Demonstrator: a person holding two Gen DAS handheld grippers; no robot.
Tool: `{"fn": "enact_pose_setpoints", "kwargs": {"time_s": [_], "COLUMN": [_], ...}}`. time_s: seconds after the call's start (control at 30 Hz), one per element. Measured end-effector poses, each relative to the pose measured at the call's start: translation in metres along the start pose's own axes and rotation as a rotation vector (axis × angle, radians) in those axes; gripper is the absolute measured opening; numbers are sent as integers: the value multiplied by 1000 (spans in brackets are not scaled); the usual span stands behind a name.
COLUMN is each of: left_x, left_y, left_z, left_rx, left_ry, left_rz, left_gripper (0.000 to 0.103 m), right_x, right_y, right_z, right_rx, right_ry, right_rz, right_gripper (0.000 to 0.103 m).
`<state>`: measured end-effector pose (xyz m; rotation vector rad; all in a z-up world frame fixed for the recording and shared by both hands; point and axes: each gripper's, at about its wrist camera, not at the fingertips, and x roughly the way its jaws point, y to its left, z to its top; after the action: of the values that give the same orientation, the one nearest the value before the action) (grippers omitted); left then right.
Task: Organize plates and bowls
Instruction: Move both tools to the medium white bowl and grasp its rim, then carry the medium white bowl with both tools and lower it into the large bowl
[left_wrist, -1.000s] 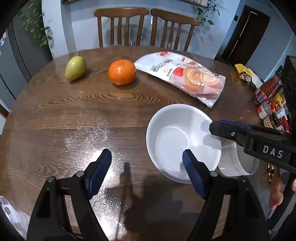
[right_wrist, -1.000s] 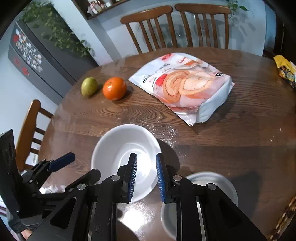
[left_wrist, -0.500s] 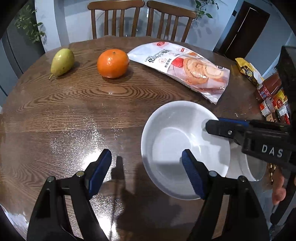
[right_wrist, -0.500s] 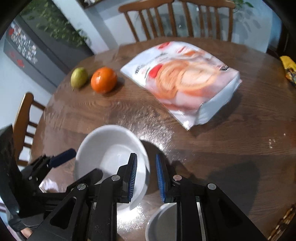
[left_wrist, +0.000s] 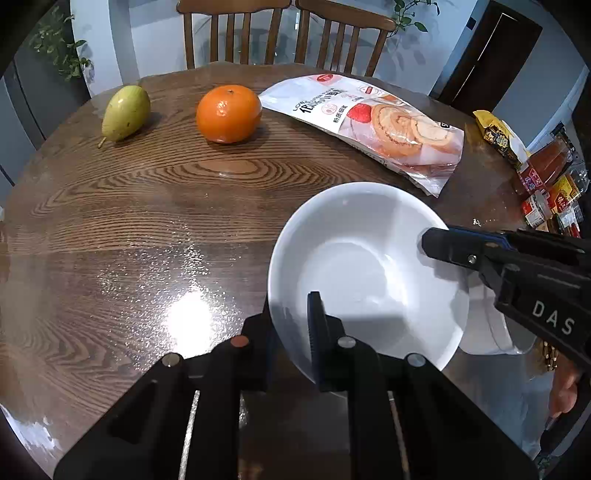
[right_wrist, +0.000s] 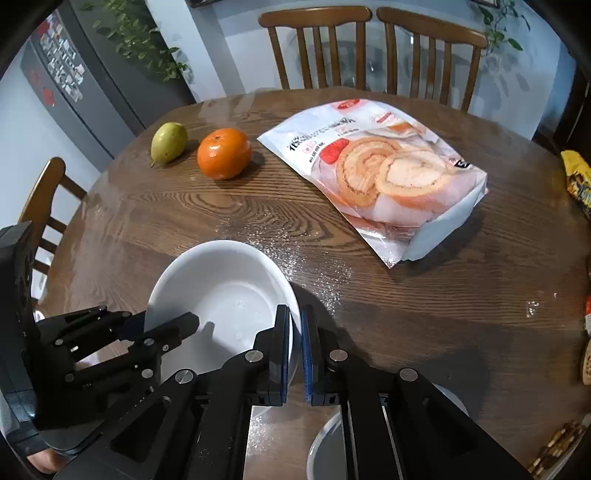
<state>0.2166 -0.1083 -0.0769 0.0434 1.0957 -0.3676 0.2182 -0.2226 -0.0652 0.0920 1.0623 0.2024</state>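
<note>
A large white bowl hangs tilted just above the brown table. My left gripper is closing its jaws on the bowl's near rim, one finger inside and one outside, and the pads look pressed on the wall. My right gripper is shut on the opposite rim. A smaller white bowl stands on the table, partly hidden beneath the large bowl and my right gripper.
At the back of the table lie a pear, an orange and a bag of roll cake. Snack packets and sauce jars crowd the right edge. Wooden chairs stand behind the table.
The left jaws went from wide apart to closed on the bowl's near rim. The right jaws tightened on the far rim. The bowl has tilted and shifted off the smaller bowl.
</note>
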Motion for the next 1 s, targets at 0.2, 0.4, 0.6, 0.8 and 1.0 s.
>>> {"fn": "enact_pose_setpoints", "kwargs": {"time_s": [0.2, 0.4, 0.6, 0.8, 1.0], "left_x": [-20, -46, -79, -106, -123], "left_y": [-1, -6, -14, -25, -32], "left_z": [-5, -15, -30, -48, -70], "left_rx": [29, 65, 102, 136, 154], "left_ry": [-52, -113, -172, -223, -243], "left_rz": [31, 56, 54, 54, 54], "left_gripper": [13, 13, 13, 13, 13], "right_x": [-17, -45, -77, -103, -120], "right_y": [7, 18, 25, 32, 39], "right_z": [-9, -24, -43, -67, -93], "right_rx": [4, 23, 44, 57, 78], "right_ry": [-51, -116, -186, -232, -256], "right_rz": [4, 23, 42, 54, 65], "right_gripper": [7, 7, 7, 7, 7]}}
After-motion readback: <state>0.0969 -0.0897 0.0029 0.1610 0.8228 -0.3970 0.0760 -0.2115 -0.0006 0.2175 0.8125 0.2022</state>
